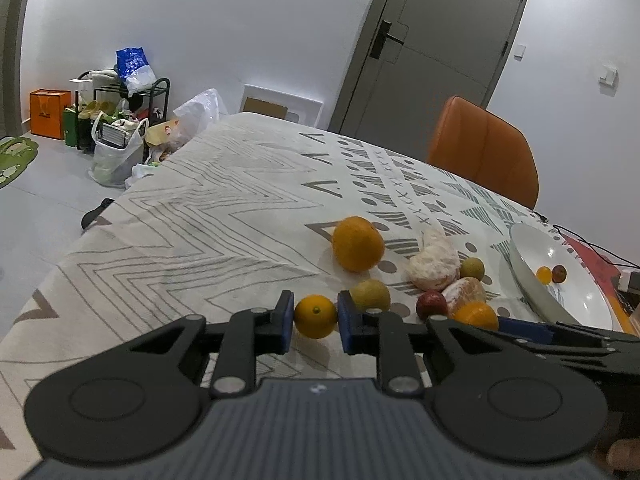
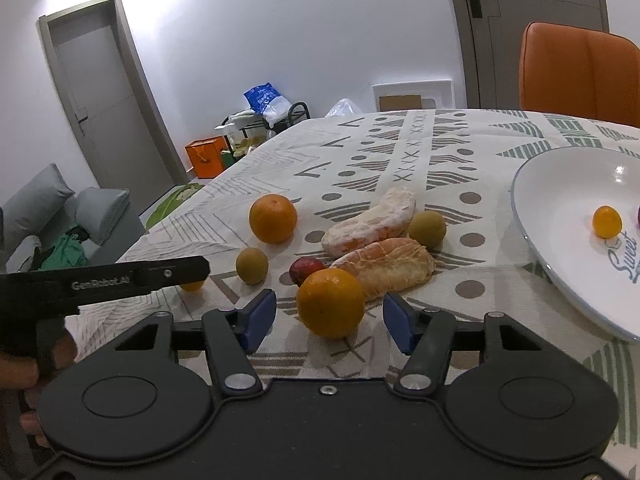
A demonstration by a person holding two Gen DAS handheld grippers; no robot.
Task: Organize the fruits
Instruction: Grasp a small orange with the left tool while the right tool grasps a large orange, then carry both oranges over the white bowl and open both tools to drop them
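My left gripper [image 1: 315, 322] has its blue pads touching both sides of a small orange kumquat [image 1: 316, 316] on the tablecloth. My right gripper [image 2: 330, 322] is open around a small orange [image 2: 330, 303], with gaps on both sides. Beyond lie a large orange [image 2: 273, 218], two green-brown round fruits [image 2: 252, 265] [image 2: 427, 229], a dark red fruit [image 2: 306, 269] and two peeled citrus pieces [image 2: 386, 266] [image 2: 370, 220]. A white plate [image 2: 560, 216] at the right holds a kumquat [image 2: 607, 221] and a dark red fruit at the frame edge.
The table has a patterned cloth [image 1: 224, 216]. An orange chair [image 2: 580, 72] stands at the far side. Bags and a rack [image 1: 120, 120] sit on the floor left of the table. Cables and a red item [image 1: 592, 256] lie beyond the plate.
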